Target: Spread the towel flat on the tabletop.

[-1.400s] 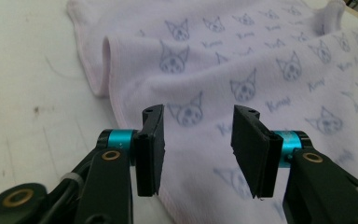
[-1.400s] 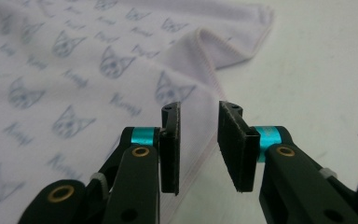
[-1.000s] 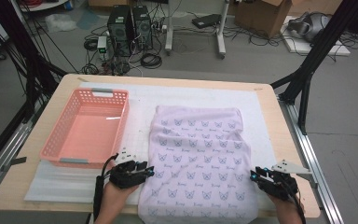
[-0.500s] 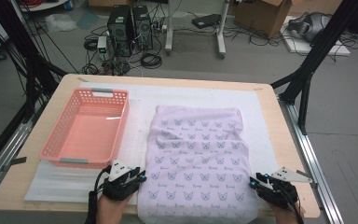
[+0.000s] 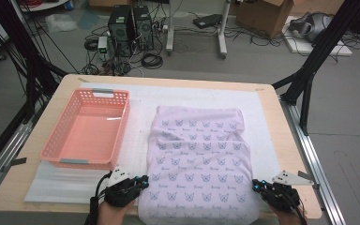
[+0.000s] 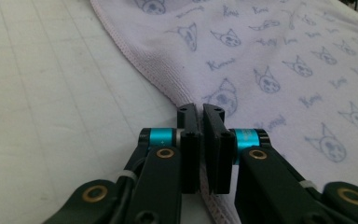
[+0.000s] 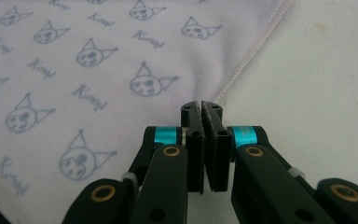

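Note:
A lilac towel (image 5: 197, 154) printed with cat faces lies flat on the white foam mat (image 5: 138, 136). My left gripper (image 5: 143, 179) sits at the towel's near-left edge. Its jaws have just closed, and in the left gripper view the gripper (image 6: 201, 109) pinches the hemmed edge of the towel (image 6: 270, 56). My right gripper (image 5: 255, 185) sits at the near-right edge. Its jaws have just closed too, and in the right gripper view the gripper (image 7: 201, 106) is shut with the stitched border of the towel (image 7: 98, 56) running in between its pads.
A pink plastic basket (image 5: 121, 133) with nothing in it stands on the mat to the left of the towel. The wooden table (image 5: 288, 154) ends close behind both hands and just right of the mat. Black frame posts and cables stand beyond the table.
The left hand has slid a little toward the near table edge. Both grippers' jaws have closed on the towel's side edges. The towel itself lies as before.

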